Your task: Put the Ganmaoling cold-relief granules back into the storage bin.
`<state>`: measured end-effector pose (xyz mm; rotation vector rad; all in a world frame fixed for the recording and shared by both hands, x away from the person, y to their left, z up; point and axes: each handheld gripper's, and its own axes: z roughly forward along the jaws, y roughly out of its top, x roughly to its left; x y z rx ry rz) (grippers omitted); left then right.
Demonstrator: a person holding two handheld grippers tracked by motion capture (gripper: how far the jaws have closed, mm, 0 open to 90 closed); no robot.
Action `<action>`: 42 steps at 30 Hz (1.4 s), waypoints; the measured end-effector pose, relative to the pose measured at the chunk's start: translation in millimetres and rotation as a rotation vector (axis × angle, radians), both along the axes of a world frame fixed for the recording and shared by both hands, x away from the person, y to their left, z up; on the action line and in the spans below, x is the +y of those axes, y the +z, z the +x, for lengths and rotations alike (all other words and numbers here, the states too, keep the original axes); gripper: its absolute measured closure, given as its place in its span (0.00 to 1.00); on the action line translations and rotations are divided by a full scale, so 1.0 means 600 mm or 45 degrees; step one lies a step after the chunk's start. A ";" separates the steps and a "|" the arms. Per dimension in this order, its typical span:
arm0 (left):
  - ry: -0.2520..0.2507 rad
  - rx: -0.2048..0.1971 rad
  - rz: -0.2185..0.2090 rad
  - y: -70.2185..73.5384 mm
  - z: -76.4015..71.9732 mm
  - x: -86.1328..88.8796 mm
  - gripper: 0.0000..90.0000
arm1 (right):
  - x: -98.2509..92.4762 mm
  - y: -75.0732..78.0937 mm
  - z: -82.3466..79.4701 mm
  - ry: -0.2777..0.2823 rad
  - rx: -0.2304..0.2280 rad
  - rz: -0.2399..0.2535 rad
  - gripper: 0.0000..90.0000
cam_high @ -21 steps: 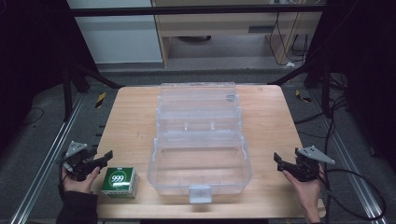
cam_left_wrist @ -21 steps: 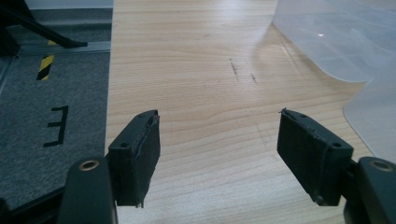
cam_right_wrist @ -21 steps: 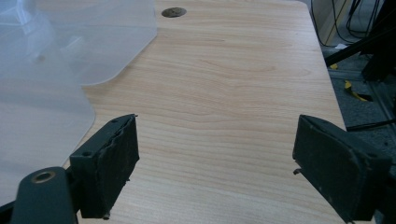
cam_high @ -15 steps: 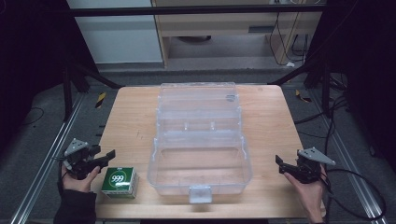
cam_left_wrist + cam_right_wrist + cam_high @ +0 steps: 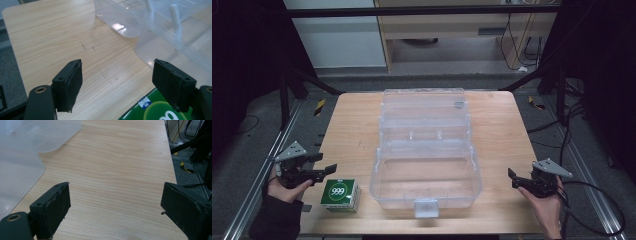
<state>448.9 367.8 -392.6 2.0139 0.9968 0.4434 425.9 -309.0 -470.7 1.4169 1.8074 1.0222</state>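
A clear plastic box (image 5: 426, 176) lies open in the middle of the wooden table (image 5: 352, 125), its lid (image 5: 424, 107) folded back on the far side. A green carton marked 999 (image 5: 340, 195) stands near the front left corner. My left gripper (image 5: 324, 164) hovers just left of the carton, jaws apart with nothing between them. In the left gripper view the left gripper (image 5: 117, 77) is over bare wood, with the carton (image 5: 150, 112) at the lower right. My right gripper (image 5: 513, 178) is open at the front right, right of the box; bare table lies between the jaws of the right gripper (image 5: 115, 202).
The box's white latch (image 5: 427, 207) points at the front edge. Inside the lid (image 5: 160, 22) stand small white posts. Black frame legs and cables (image 5: 562, 125) lie on the floor right of the table. Metal rails run along both sides.
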 end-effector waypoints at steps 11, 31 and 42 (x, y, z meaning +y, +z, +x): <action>-0.248 0.042 0.136 0.028 -0.004 -0.005 0.21 | 0.005 -0.004 0.001 0.018 0.014 -0.026 0.08; -0.547 0.140 0.375 0.024 -0.010 -0.025 0.14 | 0.009 -0.010 0.002 0.038 0.036 -0.049 0.06; -0.639 0.180 0.484 0.013 -0.016 -0.039 0.10 | 0.011 -0.012 0.003 0.051 0.049 -0.059 0.06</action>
